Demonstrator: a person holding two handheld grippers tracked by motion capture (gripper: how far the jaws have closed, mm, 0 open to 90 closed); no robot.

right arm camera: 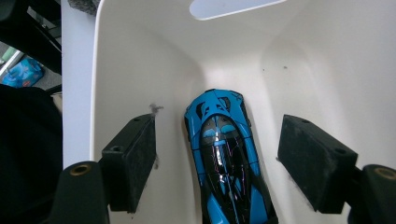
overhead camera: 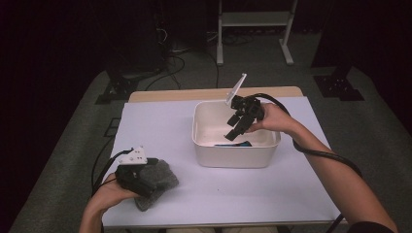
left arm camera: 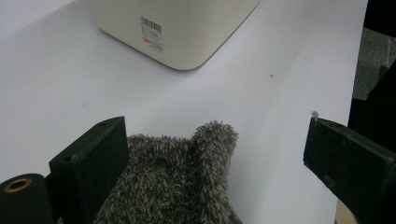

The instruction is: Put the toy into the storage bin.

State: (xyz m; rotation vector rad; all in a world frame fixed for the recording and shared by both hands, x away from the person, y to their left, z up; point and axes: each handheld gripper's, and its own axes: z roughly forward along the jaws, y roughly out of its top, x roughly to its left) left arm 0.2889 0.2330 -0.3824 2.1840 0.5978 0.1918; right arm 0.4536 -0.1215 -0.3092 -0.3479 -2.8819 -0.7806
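Dark room, grey floor (overhead camera: 369,121), perhaps carpeted.

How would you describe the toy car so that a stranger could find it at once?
Find the white table, then the cream tub at its middle. Inside, on the tub's floor below the open right gripper, lies the toy car, glossy blue and black.

Each hand is carrying a black, blocky gripper: the left gripper (overhead camera: 141,182) and the right gripper (overhead camera: 236,130) are each wearing a pale three-cornered plate on top and trailing a thick black cable. Their rectangular jaws are showing foam-like pads and brass-coloured screw sockets. Forearms are showing bare.
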